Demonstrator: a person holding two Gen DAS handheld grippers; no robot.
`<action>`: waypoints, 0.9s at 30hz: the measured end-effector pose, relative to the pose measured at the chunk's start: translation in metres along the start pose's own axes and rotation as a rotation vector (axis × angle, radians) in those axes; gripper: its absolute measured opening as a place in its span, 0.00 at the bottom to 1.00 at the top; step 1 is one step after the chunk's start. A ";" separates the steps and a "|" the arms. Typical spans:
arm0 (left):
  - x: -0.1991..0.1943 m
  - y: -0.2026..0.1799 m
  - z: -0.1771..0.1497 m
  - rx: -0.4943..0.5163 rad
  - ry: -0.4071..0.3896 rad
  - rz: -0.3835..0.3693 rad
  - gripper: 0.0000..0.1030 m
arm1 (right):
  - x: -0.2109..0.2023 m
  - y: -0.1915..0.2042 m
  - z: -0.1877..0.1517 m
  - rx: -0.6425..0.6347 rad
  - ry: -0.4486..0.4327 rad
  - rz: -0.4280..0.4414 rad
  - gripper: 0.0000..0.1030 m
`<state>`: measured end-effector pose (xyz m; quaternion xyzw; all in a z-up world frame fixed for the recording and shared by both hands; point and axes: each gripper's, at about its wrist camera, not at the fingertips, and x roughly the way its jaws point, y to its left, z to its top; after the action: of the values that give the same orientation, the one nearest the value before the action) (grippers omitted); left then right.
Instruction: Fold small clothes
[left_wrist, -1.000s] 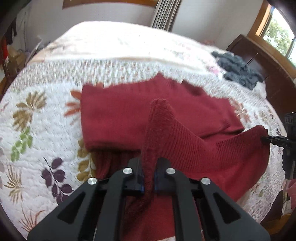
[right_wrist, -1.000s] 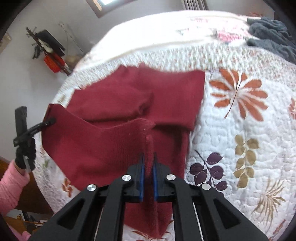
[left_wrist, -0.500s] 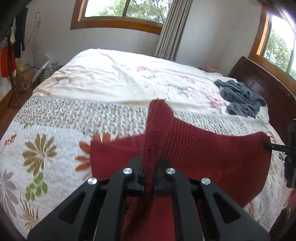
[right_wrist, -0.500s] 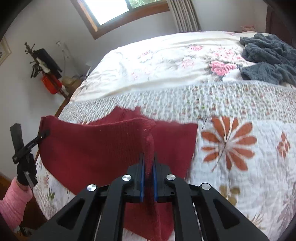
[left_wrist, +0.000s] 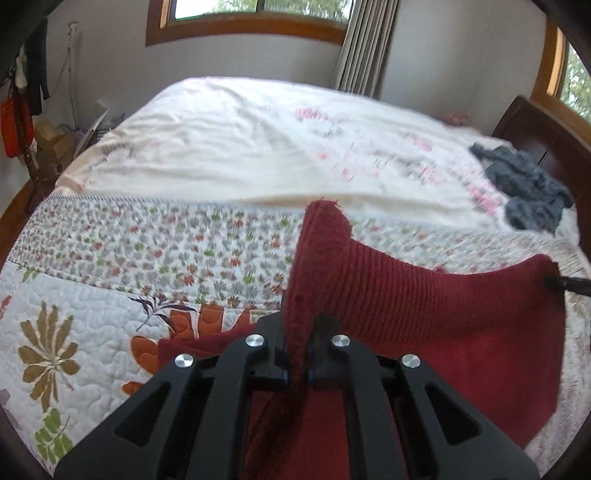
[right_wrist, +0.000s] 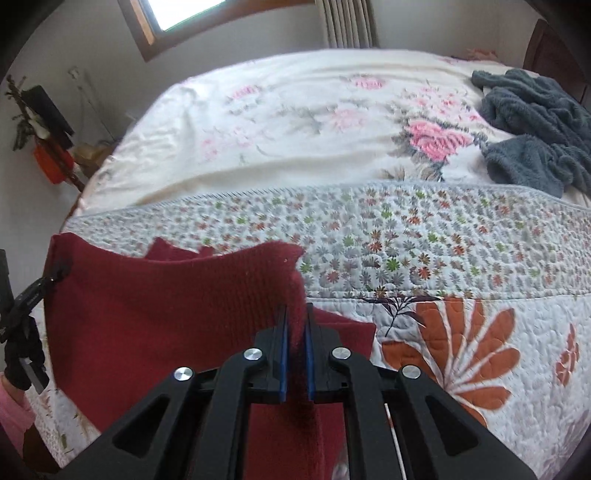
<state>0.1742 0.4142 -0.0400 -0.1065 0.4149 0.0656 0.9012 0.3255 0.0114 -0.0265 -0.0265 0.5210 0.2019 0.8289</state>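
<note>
**The bed and what lay on it**

I saw a wide bed (right_wrist: 295, 122) with a dark wooden frame (left_wrist: 532, 129) at its far right side. A cream sheet with pink roses (right_wrist: 436, 142) covered the far half. A white quilt (right_wrist: 461, 258) with small flowers and large orange leaf prints covered the near half, its stitched edge lying over the sheet. A crumpled grey blanket (right_wrist: 535, 129) lay on the sheet near the frame. Part of the red sweater (left_wrist: 207, 339) rested on the quilt.
</note>
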 end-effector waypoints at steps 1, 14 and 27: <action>0.008 0.002 -0.003 -0.002 0.016 0.007 0.04 | 0.009 -0.001 0.000 0.007 0.016 -0.007 0.07; 0.067 0.024 -0.020 -0.050 0.172 0.049 0.15 | 0.072 -0.010 -0.009 0.042 0.121 -0.069 0.08; -0.034 0.036 -0.021 -0.122 0.046 -0.032 0.28 | -0.008 -0.034 -0.069 0.106 0.131 0.092 0.40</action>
<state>0.1298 0.4430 -0.0323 -0.1695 0.4292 0.0737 0.8841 0.2759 -0.0397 -0.0567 0.0283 0.5847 0.2099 0.7831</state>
